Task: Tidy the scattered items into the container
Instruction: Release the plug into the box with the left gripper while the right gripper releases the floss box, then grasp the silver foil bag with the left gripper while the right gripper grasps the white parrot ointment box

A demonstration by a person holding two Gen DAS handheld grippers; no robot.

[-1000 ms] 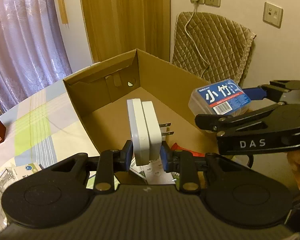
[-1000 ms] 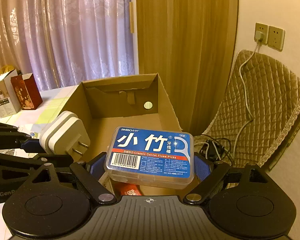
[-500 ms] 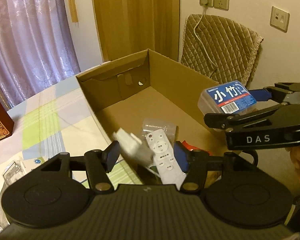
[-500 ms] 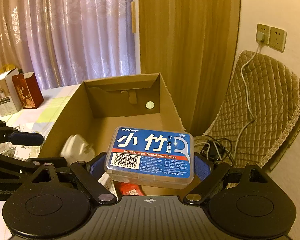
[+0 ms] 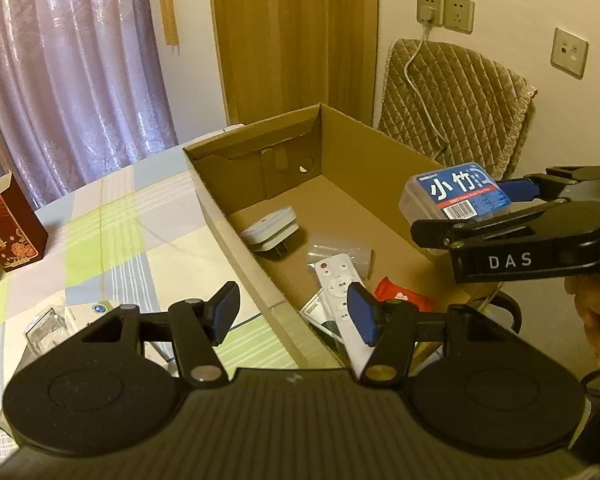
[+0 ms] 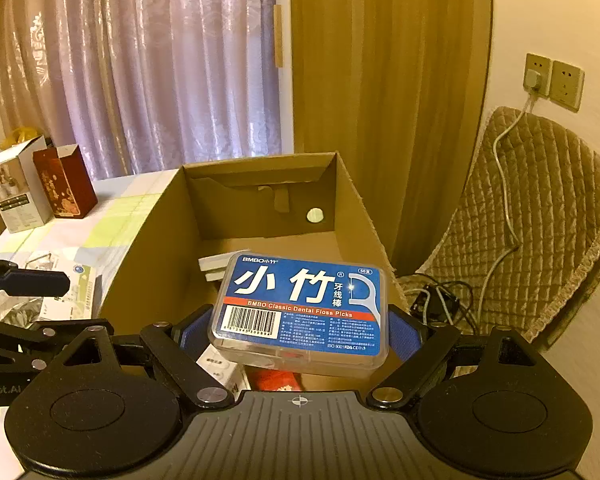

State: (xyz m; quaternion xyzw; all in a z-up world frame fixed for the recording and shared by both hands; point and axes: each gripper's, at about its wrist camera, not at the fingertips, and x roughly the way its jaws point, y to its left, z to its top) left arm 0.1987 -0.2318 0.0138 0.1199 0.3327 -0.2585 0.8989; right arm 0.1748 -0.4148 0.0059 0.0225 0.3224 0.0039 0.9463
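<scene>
An open cardboard box (image 5: 236, 216) stands on the table. On its floor lie a white plug adapter (image 5: 270, 232), a white remote (image 5: 340, 280), a clear bag and a red packet (image 5: 400, 294). My left gripper (image 5: 292, 312) is open with nothing in it, above the box's near left wall. At the right, over the box's right wall, my right gripper (image 5: 460, 210) is shut on a blue-labelled dental floss box (image 5: 458, 194). The right wrist view shows the floss box (image 6: 304, 304) flat between the fingers of that gripper (image 6: 300, 336), above the cardboard box (image 6: 148, 256), with the adapter (image 6: 216, 266) partly hidden behind it.
The table has a checked cloth (image 5: 112, 232). On it, left of the box, lie a clear packet and papers (image 5: 48, 324). A red carton (image 5: 8, 232) and a white carton (image 6: 12, 192) stand at the far left. A quilted chair (image 5: 456, 92) and tangled cables (image 6: 432, 300) are to the right.
My left gripper opened and the white adapter fell from it onto the box floor. The left gripper drew back and higher. The right gripper kept the floss box nearly still.
</scene>
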